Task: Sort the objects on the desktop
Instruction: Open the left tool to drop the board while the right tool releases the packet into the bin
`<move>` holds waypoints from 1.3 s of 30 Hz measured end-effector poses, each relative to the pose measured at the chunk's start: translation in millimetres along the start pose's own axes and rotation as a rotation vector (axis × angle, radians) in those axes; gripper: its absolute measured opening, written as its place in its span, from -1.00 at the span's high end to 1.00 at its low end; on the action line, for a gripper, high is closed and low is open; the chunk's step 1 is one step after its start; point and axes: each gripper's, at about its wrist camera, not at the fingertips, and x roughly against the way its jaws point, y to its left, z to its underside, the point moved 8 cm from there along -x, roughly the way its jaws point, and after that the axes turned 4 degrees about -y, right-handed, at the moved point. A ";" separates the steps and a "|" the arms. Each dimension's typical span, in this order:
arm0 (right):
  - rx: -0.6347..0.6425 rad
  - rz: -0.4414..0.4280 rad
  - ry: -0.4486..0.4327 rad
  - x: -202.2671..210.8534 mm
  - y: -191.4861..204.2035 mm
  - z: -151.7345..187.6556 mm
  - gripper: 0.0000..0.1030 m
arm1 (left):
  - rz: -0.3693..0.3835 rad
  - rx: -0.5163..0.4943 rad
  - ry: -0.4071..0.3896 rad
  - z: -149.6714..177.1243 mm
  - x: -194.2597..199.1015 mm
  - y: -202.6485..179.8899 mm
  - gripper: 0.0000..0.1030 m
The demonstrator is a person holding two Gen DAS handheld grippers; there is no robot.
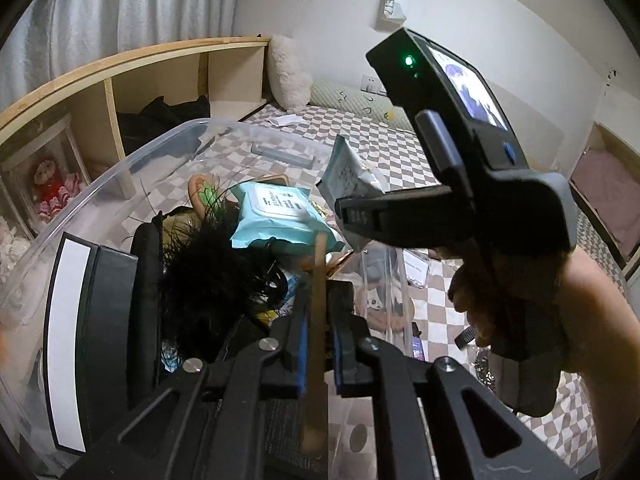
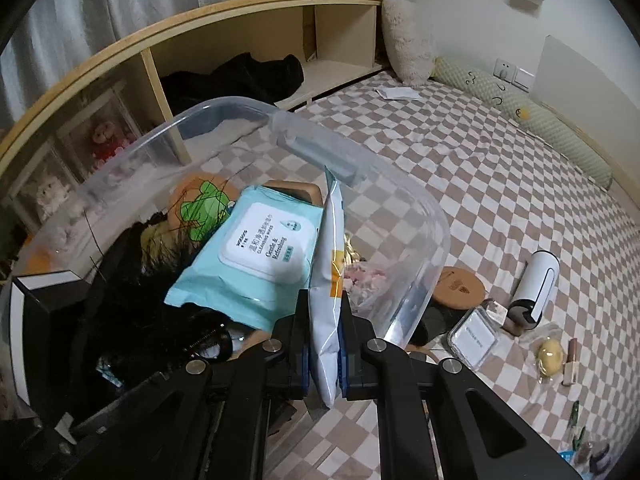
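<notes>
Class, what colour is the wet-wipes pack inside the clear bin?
Light teal wipes pack with white lid; clearest in right wrist view.

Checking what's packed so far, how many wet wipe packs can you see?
1: a teal wet wipe pack lying in the clear plastic bin, beside the white pouch in the right tongs. Others may be buried.

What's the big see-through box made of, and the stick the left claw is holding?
The box looks like clear, glossy plastic: the checkered sheet shows through its walls. The stick in the left claw looks like plain matte wood, being flat and tan, though that's a guess.
</notes>
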 end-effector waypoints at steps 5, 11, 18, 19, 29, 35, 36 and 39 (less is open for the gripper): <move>-0.011 0.022 -0.061 11.9 -0.8 -6.7 -0.91 | 0.016 0.028 -0.027 -3.9 5.7 2.6 -0.12; -0.017 0.017 -0.079 20.6 -0.7 -9.1 -0.91 | 0.024 0.031 -0.027 -4.1 6.2 1.9 -0.12; -0.022 0.034 -0.082 24.1 -3.3 -10.9 -0.91 | 0.029 0.029 -0.029 -4.3 5.2 2.2 -0.12; -0.021 0.038 -0.082 24.5 -3.7 -11.2 -0.91 | 0.029 0.028 -0.030 -4.2 5.3 2.2 -0.12; -0.027 0.063 -0.088 31.3 -6.9 -11.1 -0.91 | -0.004 0.031 -0.062 -7.4 11.7 4.8 -0.79; -0.024 0.085 -0.099 35.3 -8.7 -11.0 -0.91 | -0.032 0.046 -0.056 -6.3 13.0 9.9 -0.87; -0.024 0.085 -0.102 36.0 -8.7 -10.8 -0.91 | -0.039 0.045 -0.056 -6.1 13.1 10.5 -0.89; -0.028 0.078 -0.098 35.9 -9.0 -9.3 -0.91 | -0.065 0.033 -0.065 -6.4 15.6 11.0 -1.00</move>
